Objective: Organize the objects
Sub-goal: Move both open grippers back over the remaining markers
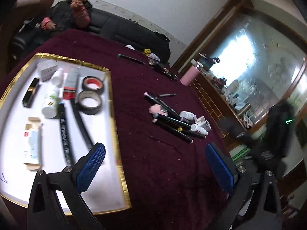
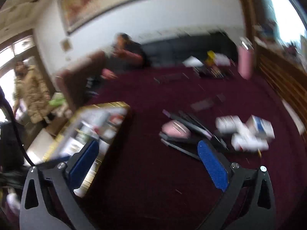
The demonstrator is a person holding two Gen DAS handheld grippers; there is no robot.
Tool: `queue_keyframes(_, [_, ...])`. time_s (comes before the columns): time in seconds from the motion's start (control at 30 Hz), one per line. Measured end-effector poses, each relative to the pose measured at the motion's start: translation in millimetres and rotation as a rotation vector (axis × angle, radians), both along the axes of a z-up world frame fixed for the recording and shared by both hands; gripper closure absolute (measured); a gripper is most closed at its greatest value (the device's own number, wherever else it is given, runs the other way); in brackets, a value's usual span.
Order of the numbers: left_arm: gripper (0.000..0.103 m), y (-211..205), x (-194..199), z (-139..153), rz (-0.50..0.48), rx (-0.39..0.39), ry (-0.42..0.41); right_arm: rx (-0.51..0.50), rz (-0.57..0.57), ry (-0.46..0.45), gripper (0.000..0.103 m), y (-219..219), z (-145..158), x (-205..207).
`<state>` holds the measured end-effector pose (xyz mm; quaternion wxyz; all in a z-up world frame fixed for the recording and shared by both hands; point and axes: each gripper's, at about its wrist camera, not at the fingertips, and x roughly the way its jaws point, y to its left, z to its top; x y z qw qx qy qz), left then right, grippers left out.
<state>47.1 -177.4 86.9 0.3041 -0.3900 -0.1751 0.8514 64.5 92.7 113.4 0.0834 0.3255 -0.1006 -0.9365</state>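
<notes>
Both our grippers, left gripper and right gripper, are spread wide with nothing in them. The tray already has tapes and bottles lined up; the loose pile of pens and small bottles sits on the maroon cloth beside it. We'd go for one pen at the pile's edge, not the tangle.

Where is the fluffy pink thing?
In the left wrist view the fluffy pink thing lies on the dark red cloth, right of the gold-edged tray, at the left end of the pile of black pens.
</notes>
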Motion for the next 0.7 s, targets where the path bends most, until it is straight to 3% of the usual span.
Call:
queue_keyframes(0.1, [0.001,23,2,3,-0.013,-0.055,0.002,-0.069,-0.072,-0.021,0.000,41,-20,9])
queue_keyframes(0.17, [0.001,37,3,-2,-0.036,-0.070,-0.012,-0.194,-0.088,0.018,0.000,72,-28,17])
queue_keyframes(0.23, [0.001,51,0,-9,-0.050,-0.081,-0.040,-0.362,-0.062,-0.031,0.000,108,-40,14])
queue_keyframes(0.3, [0.001,63,-5,-17,-0.065,-0.085,-0.074,-0.418,-0.067,-0.059,0.000,129,-44,8])
queue_keyframes(0.4, [0.001,79,-9,-28,-0.065,-0.116,-0.105,-0.458,-0.065,-0.071,0.000,156,-42,-1])
queue_keyframes(0.53, [0.002,98,-7,-49,-0.082,-0.184,-0.124,-0.468,0.004,-0.147,0.000,171,-40,-52])
queue_keyframes(0.7, [0.002,125,5,-66,-0.079,-0.414,-0.026,-0.429,0.142,-0.276,0.000,137,-59,-109])
